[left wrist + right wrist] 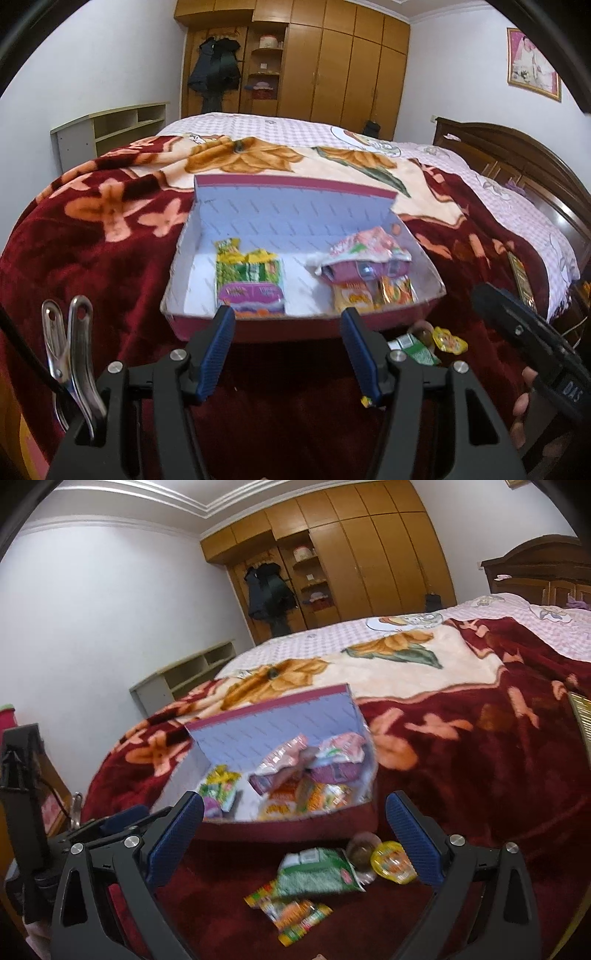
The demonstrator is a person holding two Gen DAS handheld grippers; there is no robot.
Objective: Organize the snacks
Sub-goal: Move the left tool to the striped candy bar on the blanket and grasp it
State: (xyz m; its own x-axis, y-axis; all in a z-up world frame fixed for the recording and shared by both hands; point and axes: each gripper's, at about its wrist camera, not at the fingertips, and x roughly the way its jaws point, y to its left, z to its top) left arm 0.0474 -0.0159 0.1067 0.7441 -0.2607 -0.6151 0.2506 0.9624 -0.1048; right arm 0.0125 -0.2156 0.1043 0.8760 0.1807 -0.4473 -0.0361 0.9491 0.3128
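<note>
The left gripper (287, 321) was held level before the open box (430, 266) on the blanket (92, 221), jaws spread and empty. The right gripper (294, 808) was tilted, jaws wide apart, above loose snack packets (314, 877) just outside the box.
</note>
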